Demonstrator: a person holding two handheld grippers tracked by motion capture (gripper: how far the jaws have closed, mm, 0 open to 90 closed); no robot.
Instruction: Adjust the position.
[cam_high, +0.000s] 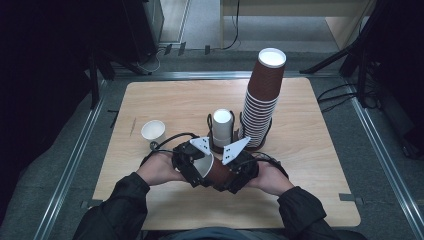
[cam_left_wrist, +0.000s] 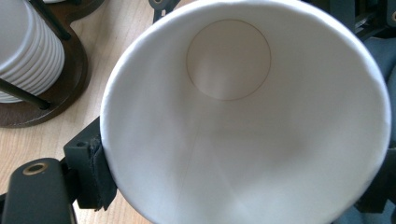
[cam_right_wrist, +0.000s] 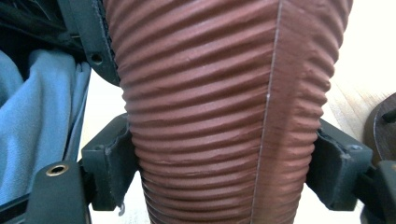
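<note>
White cup interior (cam_left_wrist: 243, 121) between gripper pads

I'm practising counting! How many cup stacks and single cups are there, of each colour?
brown stack: 1
white stack: 1
brown cup: 1
white cup: 1
Total: 4

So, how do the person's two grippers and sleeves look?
Both the left gripper and the right gripper are black and blocky, with dark padded jaws. Each carries a light grey three-cornered plate on top and trails a black cable. The person wears dark sleeves.
</note>
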